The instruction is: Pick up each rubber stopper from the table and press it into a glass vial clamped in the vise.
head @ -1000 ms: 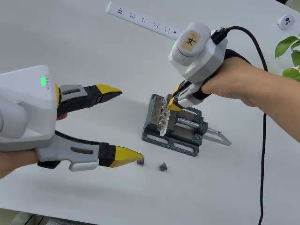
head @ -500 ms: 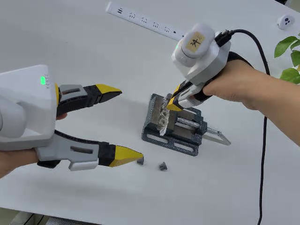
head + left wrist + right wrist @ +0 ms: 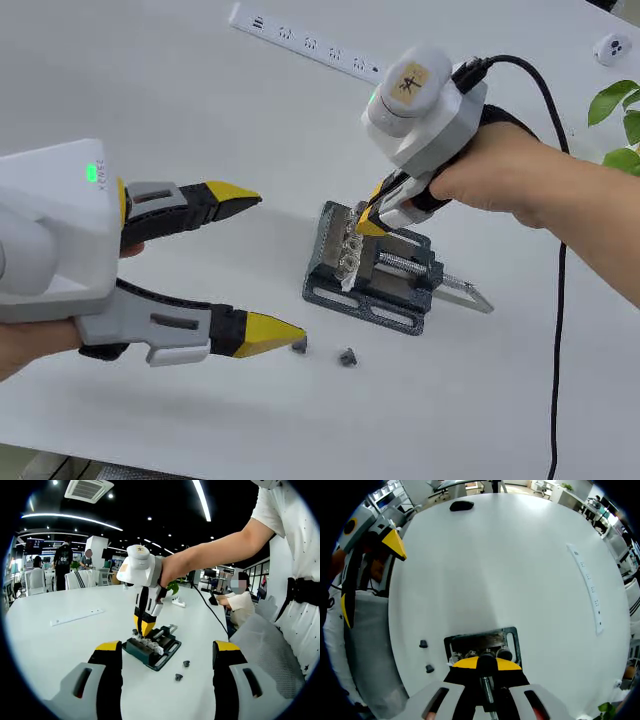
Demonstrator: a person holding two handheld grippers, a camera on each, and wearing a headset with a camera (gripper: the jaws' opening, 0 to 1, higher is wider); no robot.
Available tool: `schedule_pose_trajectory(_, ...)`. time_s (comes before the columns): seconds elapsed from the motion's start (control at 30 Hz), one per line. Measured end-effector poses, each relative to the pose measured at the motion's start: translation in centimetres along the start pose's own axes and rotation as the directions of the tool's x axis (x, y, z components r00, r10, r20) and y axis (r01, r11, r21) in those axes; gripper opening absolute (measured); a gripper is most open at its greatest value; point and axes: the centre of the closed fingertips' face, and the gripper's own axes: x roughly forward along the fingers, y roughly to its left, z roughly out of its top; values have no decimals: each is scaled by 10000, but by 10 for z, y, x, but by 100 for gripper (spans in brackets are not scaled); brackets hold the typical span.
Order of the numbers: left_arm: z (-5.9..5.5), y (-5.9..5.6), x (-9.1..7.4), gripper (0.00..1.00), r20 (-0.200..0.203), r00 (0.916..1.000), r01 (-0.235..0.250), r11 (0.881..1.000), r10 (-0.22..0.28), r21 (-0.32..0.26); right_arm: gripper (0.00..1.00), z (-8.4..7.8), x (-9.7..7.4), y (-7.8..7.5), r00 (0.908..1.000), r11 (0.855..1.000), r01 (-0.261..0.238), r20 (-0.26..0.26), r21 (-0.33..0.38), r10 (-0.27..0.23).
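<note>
A dark vise [image 3: 335, 285] on the white table clamps a row of clear glass vials [image 3: 348, 255]. My right gripper [image 3: 364, 224] points down onto the far end of that row, its yellow tips shut on a dark rubber stopper [image 3: 486, 660] between vial mouths [image 3: 504, 654]. My left gripper [image 3: 277, 265] hovers left of the vise, open and holding nothing. Two loose stoppers [image 3: 299, 345] [image 3: 347, 356] lie in front of the vise, just past the left gripper's lower tip. In the left gripper view the right gripper [image 3: 144, 626] stands over the vise [image 3: 150, 650], with the stoppers [image 3: 186, 663] nearer.
A white power strip [image 3: 300, 42] lies at the back. A black cable [image 3: 558, 300] trails from the right gripper down the right side. Plant leaves [image 3: 620, 110] and a small white device [image 3: 610, 46] sit at the far right. Other people sit beyond the table.
The right gripper has rocked slightly over the vials while staying at the same spot. The left gripper and the loose stoppers have not moved.
</note>
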Motion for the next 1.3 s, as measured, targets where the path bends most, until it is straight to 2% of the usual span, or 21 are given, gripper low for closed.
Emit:
schedule_pose_trajectory(0.2, 2, -2, 4, 73, 28, 10000, 74, 10000, -74, -2, 5, -3, -2, 4, 9997, 10000, 19, -247, -40, -20)
schedule_pose_trajectory(0.37, 4, -7, 7, 72, 3, 9997, 229, 9997, -229, 93, 6, -4, -6, 8, 10000, 9999, 77, 45, -85, -76)
schedule_pose_trajectory(0.67, 3, -7, 5, 72, -25, 9998, 218, 9997, -218, 77, 7, -3, -5, 5, 9985, 9998, 124, 540, 148, -132)
schedule_pose_trajectory(1.3, 2, -6, 6, 71, -36, 9998, 206, 9998, -206, 54, 10, -6, -5, 2, 9962, 9995, 187, 840, 261, -209)
